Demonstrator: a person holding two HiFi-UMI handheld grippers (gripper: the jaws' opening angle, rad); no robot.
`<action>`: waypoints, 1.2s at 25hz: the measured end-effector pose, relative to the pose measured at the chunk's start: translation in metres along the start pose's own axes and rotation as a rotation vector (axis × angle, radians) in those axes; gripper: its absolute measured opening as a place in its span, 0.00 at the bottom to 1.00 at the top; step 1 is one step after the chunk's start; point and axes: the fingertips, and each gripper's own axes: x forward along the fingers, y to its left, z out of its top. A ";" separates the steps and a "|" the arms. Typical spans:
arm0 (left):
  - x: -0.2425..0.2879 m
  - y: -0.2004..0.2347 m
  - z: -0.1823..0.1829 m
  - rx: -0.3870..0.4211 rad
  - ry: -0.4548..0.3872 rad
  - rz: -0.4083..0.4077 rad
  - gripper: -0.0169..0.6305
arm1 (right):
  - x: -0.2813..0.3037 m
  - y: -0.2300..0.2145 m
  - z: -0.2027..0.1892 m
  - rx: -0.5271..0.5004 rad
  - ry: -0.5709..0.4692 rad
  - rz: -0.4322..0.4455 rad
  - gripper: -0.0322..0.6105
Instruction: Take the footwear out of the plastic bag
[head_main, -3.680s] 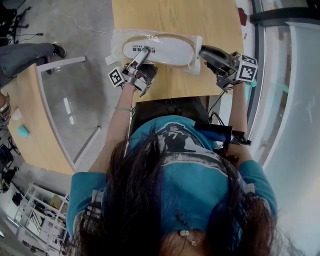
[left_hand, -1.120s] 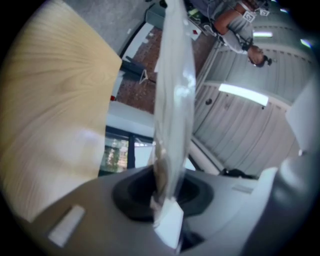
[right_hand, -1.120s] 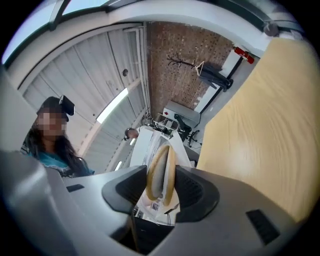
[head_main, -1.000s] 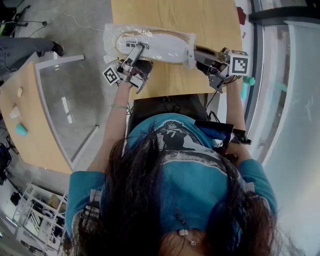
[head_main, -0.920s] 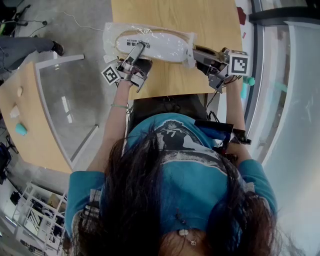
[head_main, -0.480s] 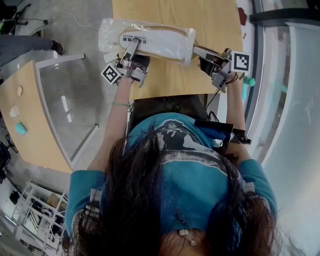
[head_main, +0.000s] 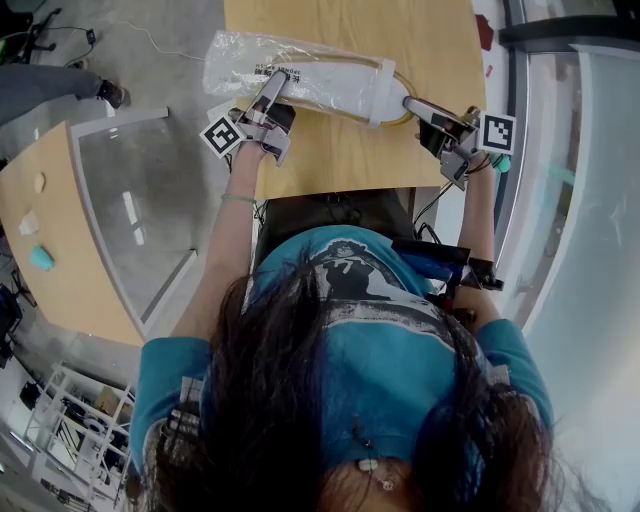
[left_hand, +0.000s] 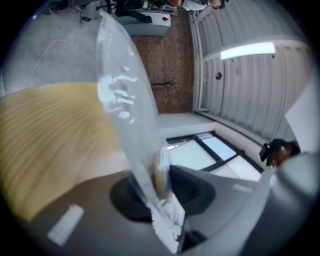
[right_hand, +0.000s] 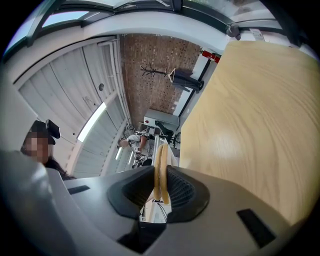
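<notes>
Wooden table (head_main: 340, 160) carries the plastic bag (head_main: 250, 55), footwear (right_hand: 160, 165) poking out of the bag's right end, my left gripper (head_main: 279, 80), jaws just eased wider, pinching the bag's near edge, my right gripper (head_main: 412, 103), jaws just closed, narrow on the footwear's tan rim just outside the bag.

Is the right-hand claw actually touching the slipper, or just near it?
Touching. In the right gripper view the right claw, its jaws just closed, clamps the tan edge of the slipper, pressing it from both sides.

Bright daylight, fisheye edges, perhaps motion-blurred foreground
</notes>
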 end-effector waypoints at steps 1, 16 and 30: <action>-0.001 0.006 0.002 0.012 -0.006 0.029 0.17 | -0.003 -0.003 0.000 0.004 -0.003 -0.008 0.17; -0.038 0.053 0.067 0.173 -0.292 0.404 0.02 | -0.077 -0.018 0.021 -0.008 -0.177 -0.131 0.17; -0.030 0.087 0.042 0.126 -0.408 0.617 0.02 | -0.122 0.033 0.077 -0.124 -0.423 -0.154 0.16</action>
